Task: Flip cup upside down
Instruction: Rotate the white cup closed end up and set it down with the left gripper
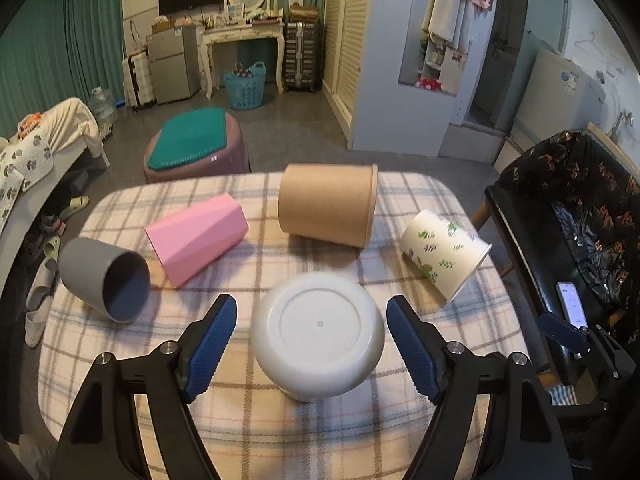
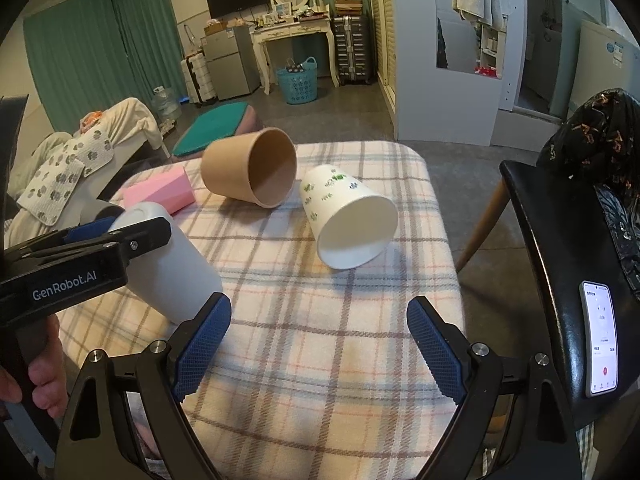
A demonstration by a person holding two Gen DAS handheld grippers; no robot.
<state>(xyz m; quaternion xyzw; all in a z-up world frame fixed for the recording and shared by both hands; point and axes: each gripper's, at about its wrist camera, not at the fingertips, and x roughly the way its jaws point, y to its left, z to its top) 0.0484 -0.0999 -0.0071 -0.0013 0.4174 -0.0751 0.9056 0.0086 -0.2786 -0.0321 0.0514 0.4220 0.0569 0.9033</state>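
Observation:
A plain white cup (image 1: 318,336) stands upside down on the plaid table (image 1: 280,432), base up. My left gripper (image 1: 312,344) is open around it, blue pads clear of its sides. In the right wrist view the same cup (image 2: 176,264) stands at the left with the left gripper over it. Four cups lie on their sides: grey (image 1: 106,278), pink (image 1: 196,232), brown (image 1: 330,204) and a white leaf-print one (image 1: 444,254). My right gripper (image 2: 320,344) is open and empty above bare cloth, with the leaf-print cup (image 2: 348,216) and brown cup (image 2: 252,168) ahead.
A black chair (image 2: 560,280) with a phone (image 2: 600,340) on its seat stands right of the table. A purple stool with a green mat (image 1: 196,148) sits beyond the far edge. A bed (image 1: 36,152) lies to the left.

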